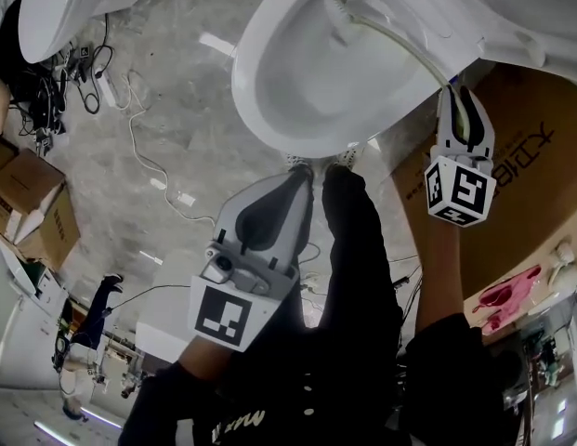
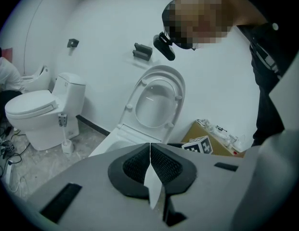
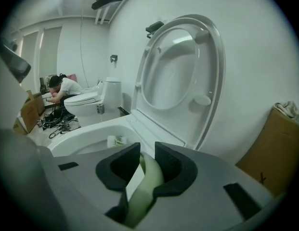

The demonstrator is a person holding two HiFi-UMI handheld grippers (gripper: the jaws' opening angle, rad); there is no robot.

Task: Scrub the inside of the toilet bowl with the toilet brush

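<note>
The white toilet bowl (image 1: 297,82) lies open at the top of the head view, its seat and lid (image 3: 180,76) raised. My right gripper (image 1: 460,119) is shut on the pale green handle of the toilet brush (image 3: 147,177). The handle reaches over the rim, and the white bristle head (image 1: 339,7) sits inside the bowl against the far wall; the same brush head (image 3: 115,140) shows in the right gripper view. My left gripper (image 1: 302,179) hangs in front of the bowl, shut with nothing between its jaws, which meet at the left gripper's tip (image 2: 150,146).
A brown cardboard box (image 1: 539,184) stands right of the bowl. A second toilet (image 2: 41,112) with its own brush holder (image 2: 67,146) stands to the left. Cables (image 1: 130,128) trail on the grey floor. Stacked boxes (image 1: 32,207) lie at the left edge. A person (image 3: 62,88) sits far back.
</note>
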